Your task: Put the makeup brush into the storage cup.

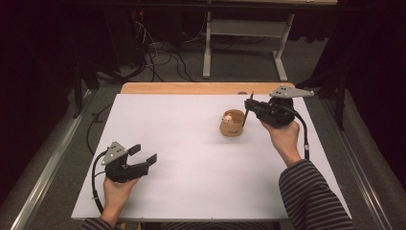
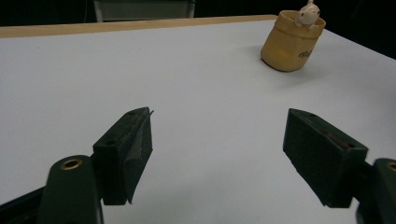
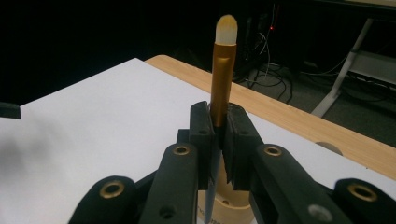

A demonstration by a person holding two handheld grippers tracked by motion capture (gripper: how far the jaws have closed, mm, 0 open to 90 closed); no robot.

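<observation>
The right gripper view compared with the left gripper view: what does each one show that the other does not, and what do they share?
The right gripper view shows the right gripper shut on a brush with a gold ferrule and pale tip pointing up, plus cables and a table leg on the floor behind.

The left gripper view shows the left gripper open with nothing between its jaws, and a small pale figure peeking from the cup's top.

Both show the white table, its wooden far edge, and the tan cup, which sits just below the jaws in the right gripper view.
</observation>
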